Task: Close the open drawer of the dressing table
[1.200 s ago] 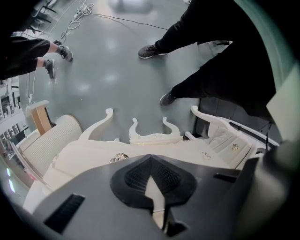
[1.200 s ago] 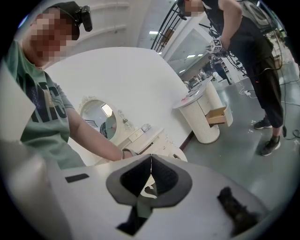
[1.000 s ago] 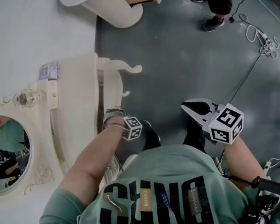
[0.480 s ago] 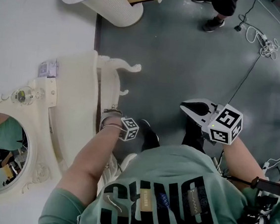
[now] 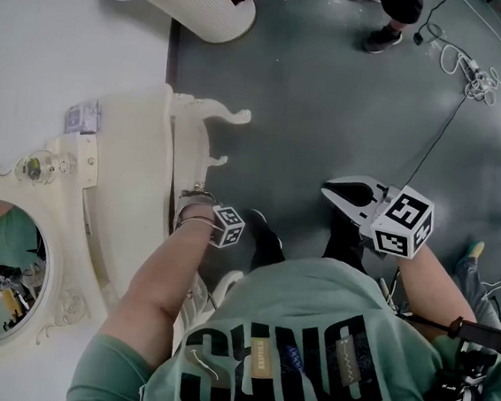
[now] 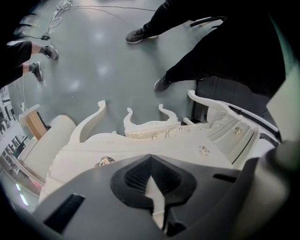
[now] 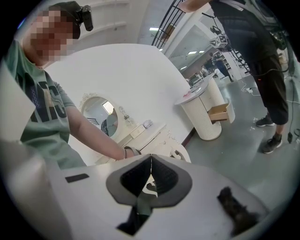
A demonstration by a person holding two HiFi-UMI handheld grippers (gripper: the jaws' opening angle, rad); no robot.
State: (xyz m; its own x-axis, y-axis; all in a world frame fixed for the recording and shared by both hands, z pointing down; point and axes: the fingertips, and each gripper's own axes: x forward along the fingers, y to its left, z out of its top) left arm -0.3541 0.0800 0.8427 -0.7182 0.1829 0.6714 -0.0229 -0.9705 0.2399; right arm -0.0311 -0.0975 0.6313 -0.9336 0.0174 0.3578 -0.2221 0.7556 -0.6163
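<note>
Left hand-held gripper (image 6: 150,161) jaws shut, empty, tip at drawer (image 6: 154,145) front of dressing table (image 5: 125,164). I judge drawer nearly in, last push left. Right hand-held gripper (image 5: 333,192) shut, idle.

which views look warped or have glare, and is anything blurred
Left gripper view: strong fisheye, the dressing table bows, corners go dark, soft glare patches on the floor. Right gripper view: same warp, bright washed-out wall, a mosaic patch upper left. Head view: sharp, evenly lit.
</note>
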